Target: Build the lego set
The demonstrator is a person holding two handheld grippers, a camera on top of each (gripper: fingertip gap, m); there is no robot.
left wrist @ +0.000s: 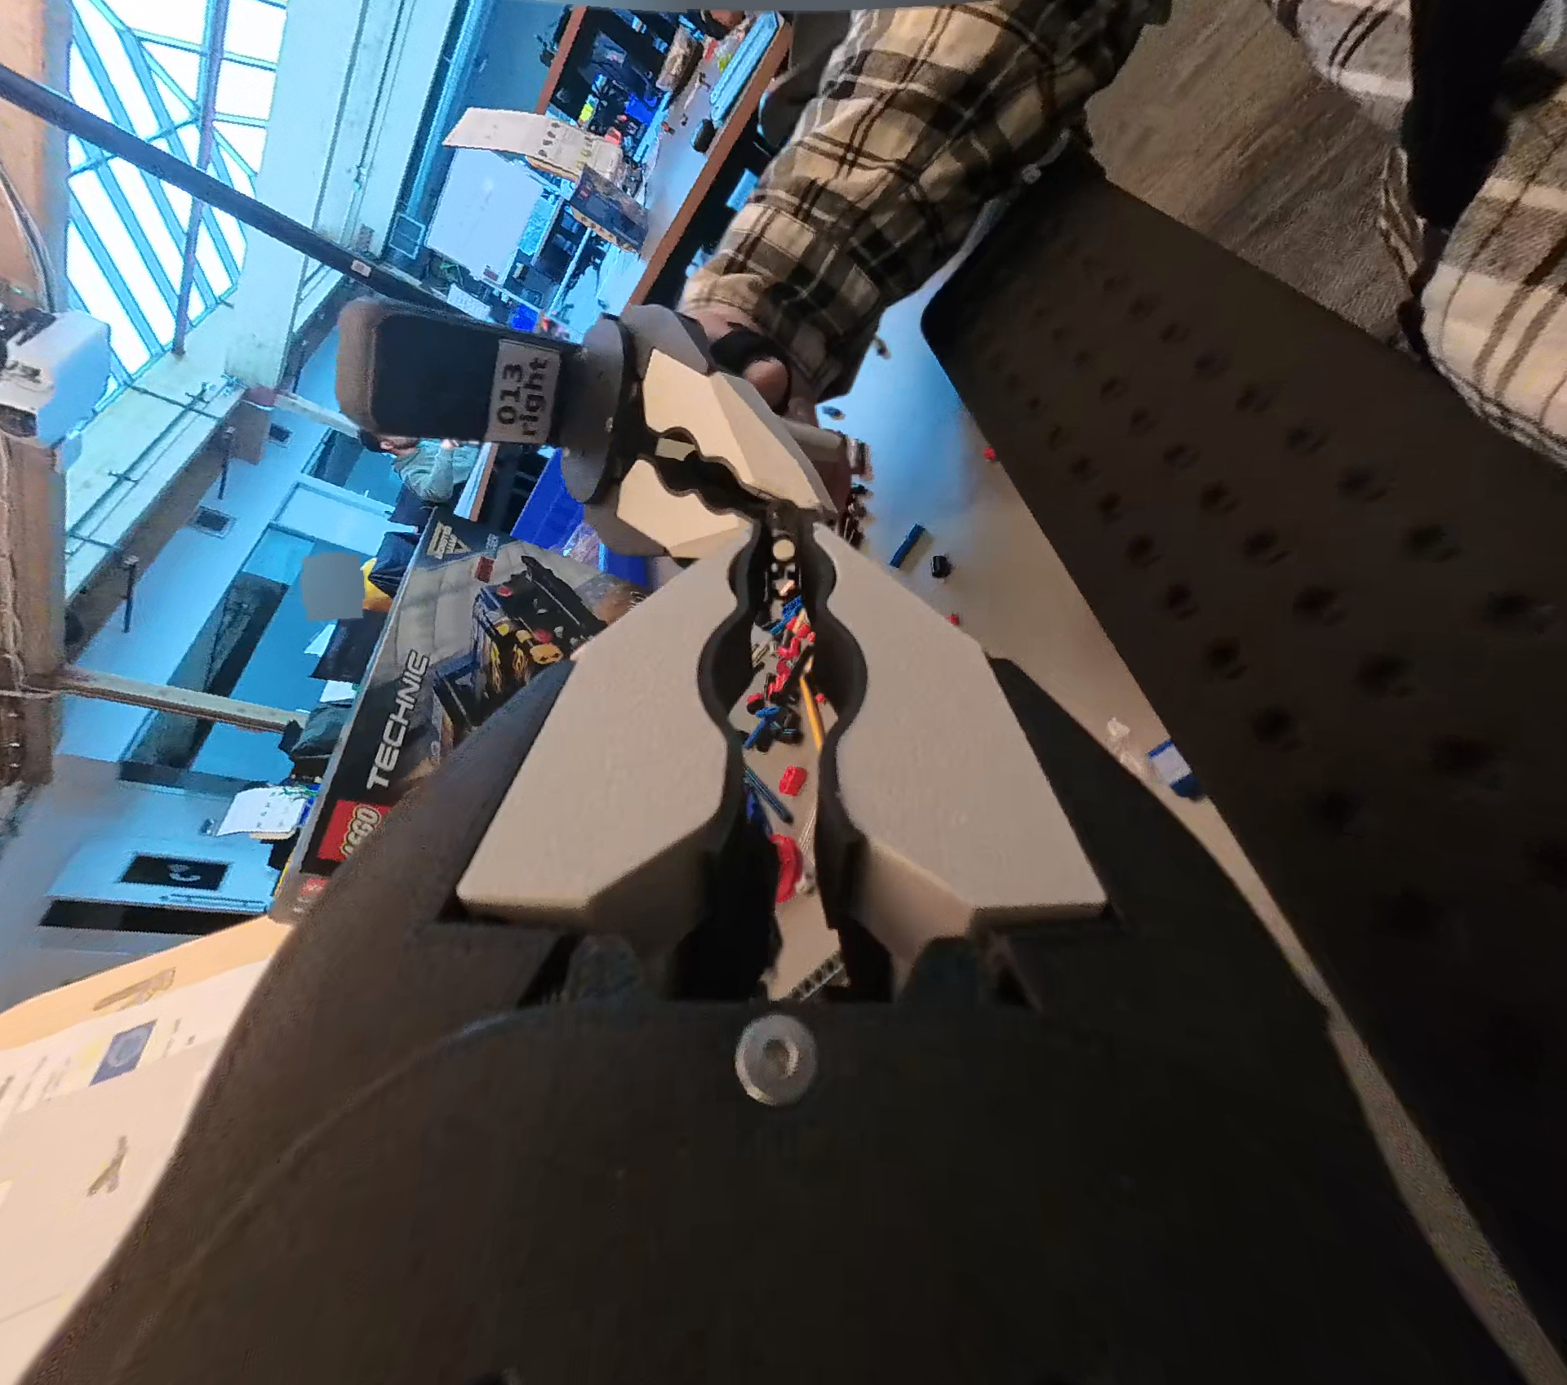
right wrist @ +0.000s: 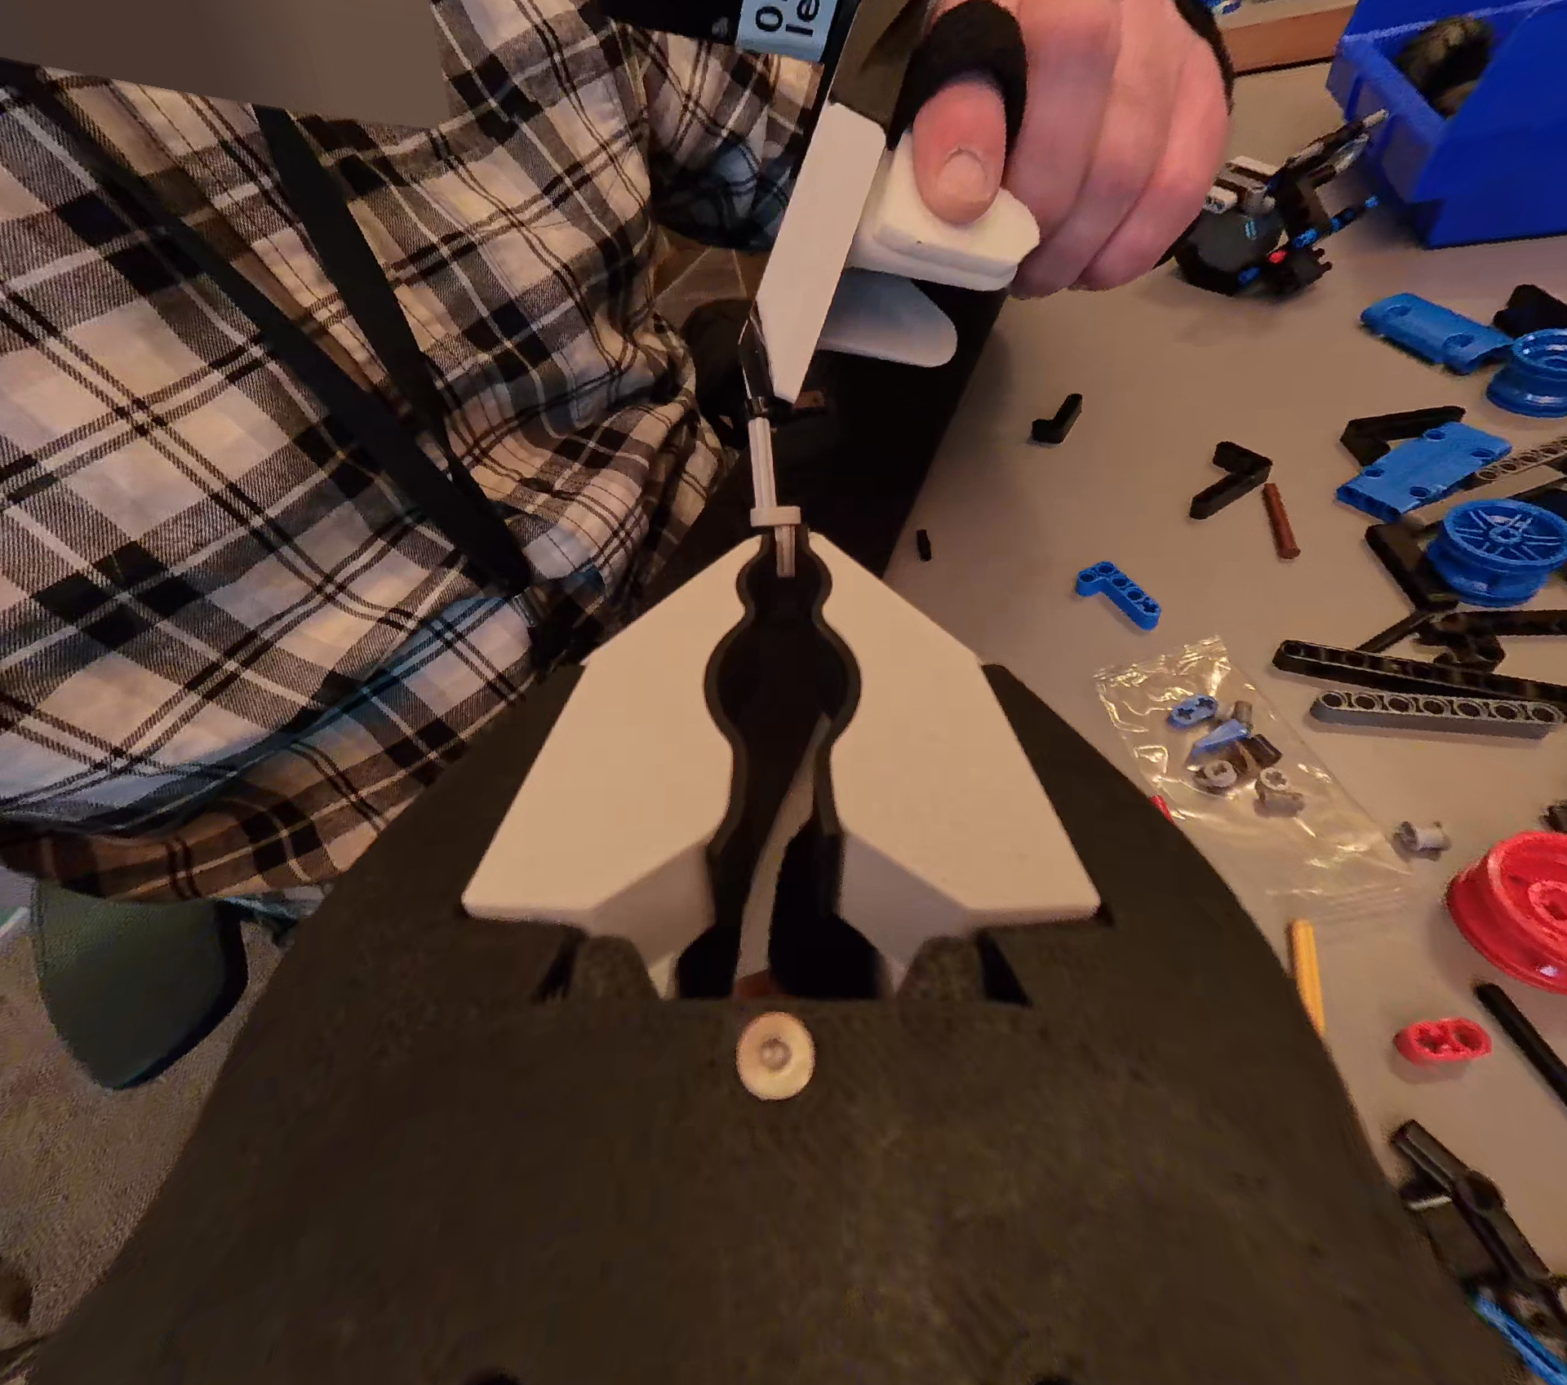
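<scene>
Grey tabletop [right wrist: 1102, 462] filled the right wrist view, strewn with loose Lego parts: blue wheel rims [right wrist: 1497, 551], a red wheel rim [right wrist: 1518, 920], black angled beams [right wrist: 1229, 479], a long grey beam [right wrist: 1433, 713], a small blue L-shaped beam [right wrist: 1115, 594] and a clear bag of small connectors [right wrist: 1229, 742]. Behind them stood a blue storage bin [right wrist: 1475, 98].

At the table's edge, the right gripper [right wrist: 784, 551] was clenched on the lower end of a light grey axle [right wrist: 767, 467]. The left gripper [right wrist: 767, 382], held in a hand [right wrist: 1094, 106], was pinched on a small black piece [right wrist: 753, 369] at the axle's upper end, so the two tips nearly met.

From the left wrist view, the Lego set box [left wrist: 458, 674] stood on the far side of the table, beyond a scatter of red and blue pins [left wrist: 784, 674].
</scene>
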